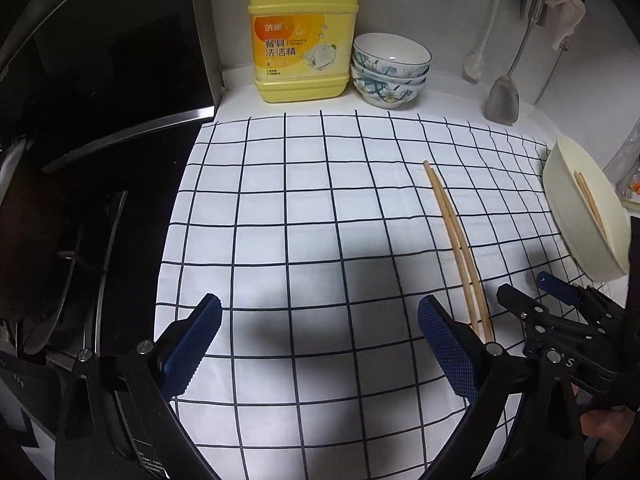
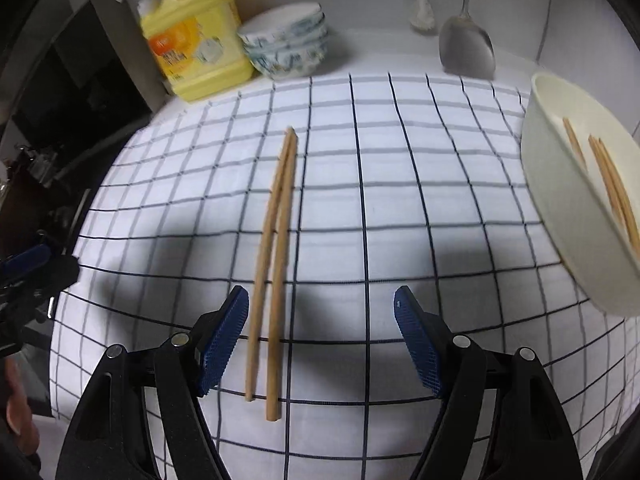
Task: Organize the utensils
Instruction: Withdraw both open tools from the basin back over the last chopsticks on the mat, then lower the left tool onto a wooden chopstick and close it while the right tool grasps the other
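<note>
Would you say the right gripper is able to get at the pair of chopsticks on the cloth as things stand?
Probably yes. The right gripper is open, and the chopsticks lie bare on the checked cloth, their near ends between its fingers. Nothing covers them; the cream tray sits off to the right.

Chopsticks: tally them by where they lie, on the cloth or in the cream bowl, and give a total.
Chopsticks on cloth: 2
Chopsticks in cream bowl: 3 visible; more may be hidden past the frame edge
Total: 5 visible
</note>
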`<state>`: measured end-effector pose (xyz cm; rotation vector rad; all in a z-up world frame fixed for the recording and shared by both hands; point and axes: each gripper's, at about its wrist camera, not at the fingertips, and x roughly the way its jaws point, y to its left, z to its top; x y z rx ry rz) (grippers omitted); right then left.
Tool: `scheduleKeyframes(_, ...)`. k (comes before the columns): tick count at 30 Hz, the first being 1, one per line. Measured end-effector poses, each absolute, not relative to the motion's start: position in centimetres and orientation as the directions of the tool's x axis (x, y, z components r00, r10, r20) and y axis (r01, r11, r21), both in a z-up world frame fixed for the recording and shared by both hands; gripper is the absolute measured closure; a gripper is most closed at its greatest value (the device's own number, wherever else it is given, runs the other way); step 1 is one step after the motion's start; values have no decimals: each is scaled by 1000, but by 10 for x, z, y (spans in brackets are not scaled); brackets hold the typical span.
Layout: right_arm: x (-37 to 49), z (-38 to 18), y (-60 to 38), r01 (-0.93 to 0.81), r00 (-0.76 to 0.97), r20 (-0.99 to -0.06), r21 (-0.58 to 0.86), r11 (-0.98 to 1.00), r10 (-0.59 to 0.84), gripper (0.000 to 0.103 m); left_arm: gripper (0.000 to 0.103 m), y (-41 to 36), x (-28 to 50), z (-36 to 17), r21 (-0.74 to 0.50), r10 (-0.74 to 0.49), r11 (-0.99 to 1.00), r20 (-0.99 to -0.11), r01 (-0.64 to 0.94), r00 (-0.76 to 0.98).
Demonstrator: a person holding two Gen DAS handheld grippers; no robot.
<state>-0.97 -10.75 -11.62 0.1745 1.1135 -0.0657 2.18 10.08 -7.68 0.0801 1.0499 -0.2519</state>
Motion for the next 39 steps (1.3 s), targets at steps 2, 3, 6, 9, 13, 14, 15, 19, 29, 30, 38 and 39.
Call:
scheduleKeyframes(2, -7, -125, -109, 160, 416, -909, 114, 981, 38, 31, 6, 104, 21, -78, -69, -179, 968, -863, 242, 471)
scheduleKeyframes(3, -7, -128, -110, 165, 412, -910, 119, 979, 41, 31, 6, 105, 22, -79, -71, -180, 968, -864, 240, 470)
scheduleKeyframes(6, -5, -133, -109, 156, 411, -911, 98, 983, 26, 31, 6, 107, 24, -84, -67, -166, 972, -872, 223, 461)
scheduleKeyframes(9, -3, -135, -110, 155, 412, -911, 93, 983, 21, 31, 6, 109, 24, -88, -91, -178, 973, -879, 212, 443)
scheduleKeyframes(13, -2, -138, -106, 133, 409, -912, 77, 988, 17, 31, 6, 106, 25, -91, -75, -162, 975, -884, 208, 438)
scheduleKeyframes(14, -1, -138, -104, 121, 408, -913, 66, 990, 11, 31, 6, 106, 25, -91, -74, -161, 975, -884, 207, 439)
scheduleKeyframes(15, 0, -138, -102, 113, 407, -913, 59, 992, 8, 31, 6, 105, 25, -91, -75, -160, 976, -883, 205, 442)
scheduleKeyframes(19, -1, -140, -97, 76, 406, -913, 1, 997, -30, 31, 6, 104, 27, -92, -73, -155, 978, -885, 197, 440)
scheduleKeyframes(29, 3, -141, -96, 21, 441, -894, -78, 997, -79, 31, 6, 97, 29, -99, -74, -149, 980, -890, 186, 431)
scheduleKeyframes(30, 3, -141, -98, 19, 443, -893, -80, 997, -80, 31, 6, 95, 30, -99, -75, -151, 980, -889, 186, 432)
scheduleKeyframes(38, 9, -140, -123, 41, 450, -889, -77, 996, -87, 31, 6, 76, 35, -104, -88, -159, 979, -888, 182, 431)
scheduleKeyframes(39, 10, -140, -126, 44, 451, -888, -80, 996, -91, 31, 6, 73, 36, -105, -89, -160, 979, -888, 181, 431)
